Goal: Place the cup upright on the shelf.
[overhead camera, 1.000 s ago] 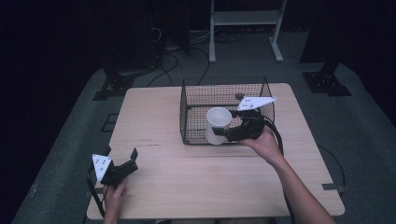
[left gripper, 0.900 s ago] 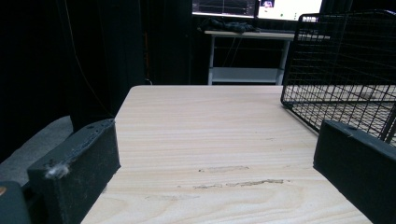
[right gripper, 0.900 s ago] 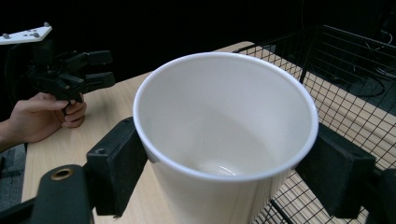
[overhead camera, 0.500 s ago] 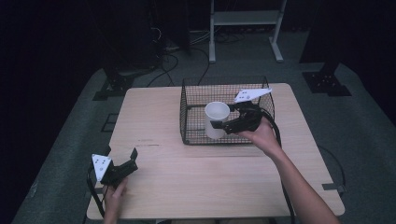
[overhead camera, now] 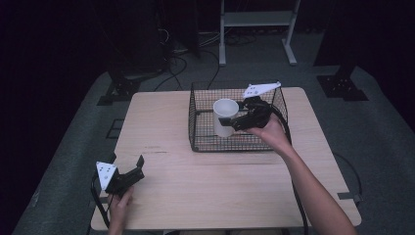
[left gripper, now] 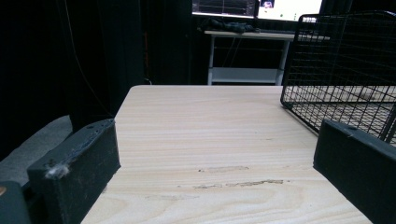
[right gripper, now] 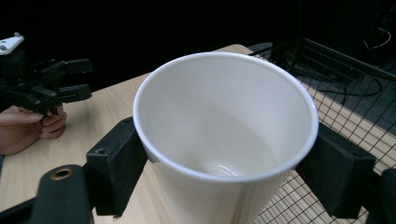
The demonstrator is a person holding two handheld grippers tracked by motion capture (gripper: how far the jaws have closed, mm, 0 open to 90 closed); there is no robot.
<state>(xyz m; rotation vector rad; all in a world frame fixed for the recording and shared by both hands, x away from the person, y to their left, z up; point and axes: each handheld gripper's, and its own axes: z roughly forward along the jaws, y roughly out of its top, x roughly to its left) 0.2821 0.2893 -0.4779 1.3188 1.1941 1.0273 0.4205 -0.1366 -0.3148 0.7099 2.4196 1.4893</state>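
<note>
- The right gripper (overhead camera: 234,119) clamps a white cup (overhead camera: 225,117) by its sides, held raised above the floor of the black wire basket (overhead camera: 195,129) on the wooden table (overhead camera: 205,186).
- Judging by this, the cup is gripped and lifted; whether it is going into or coming out of the basket cannot be told, and setting it down remains.
- The left gripper (overhead camera: 128,172) rests near the table's front left corner, jaws spread wide, holding nothing.
- The cup's base is hidden by the gripper and hand.
</note>
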